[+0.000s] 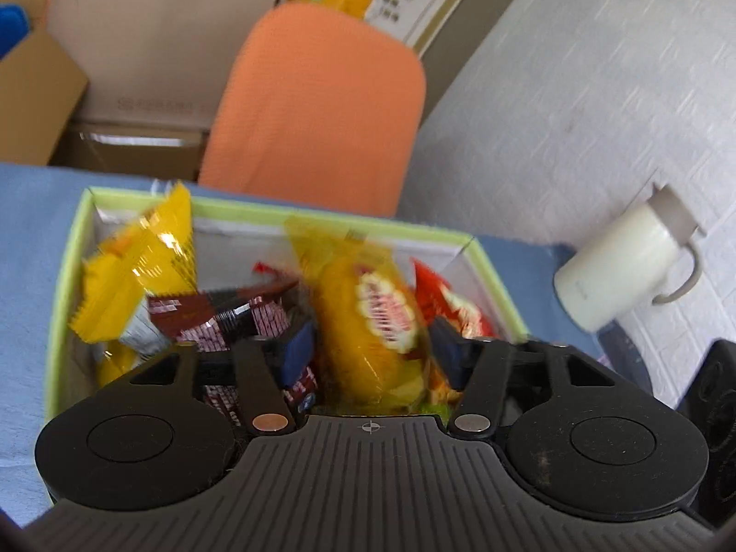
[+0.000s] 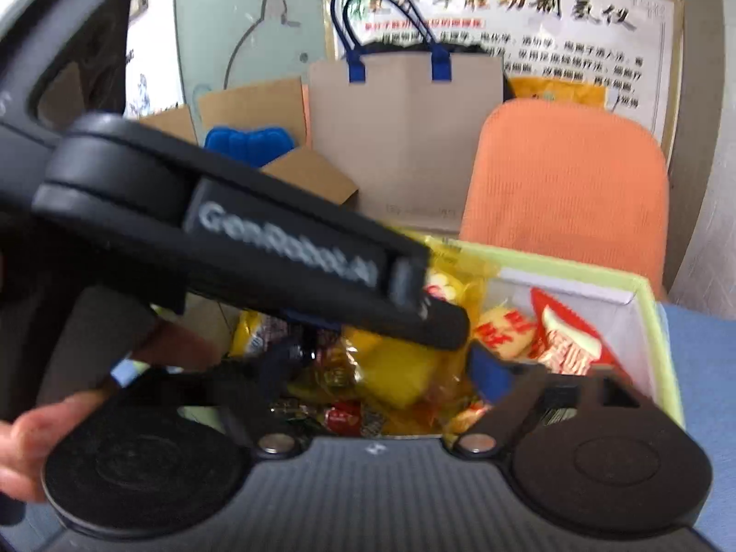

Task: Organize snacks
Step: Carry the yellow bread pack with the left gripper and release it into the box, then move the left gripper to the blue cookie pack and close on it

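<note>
Both claws, left claw (image 1: 375, 349) and right claw (image 2: 386, 368), spread; yellow cake packet (image 1: 368, 317) between the left pads looks light, crinkly (pinch its sealed edge).

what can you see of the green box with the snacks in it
The box is open-topped and rectangular, with pale green rims and white inner walls; it looks like cardboard. It sits upright on a blue cloth, in front of an orange chair back. It is crowded with wrapped snacks: yellow packets, a red packet at the right, dark red-and-white ones at the left. Both grippers hover over it.
</note>
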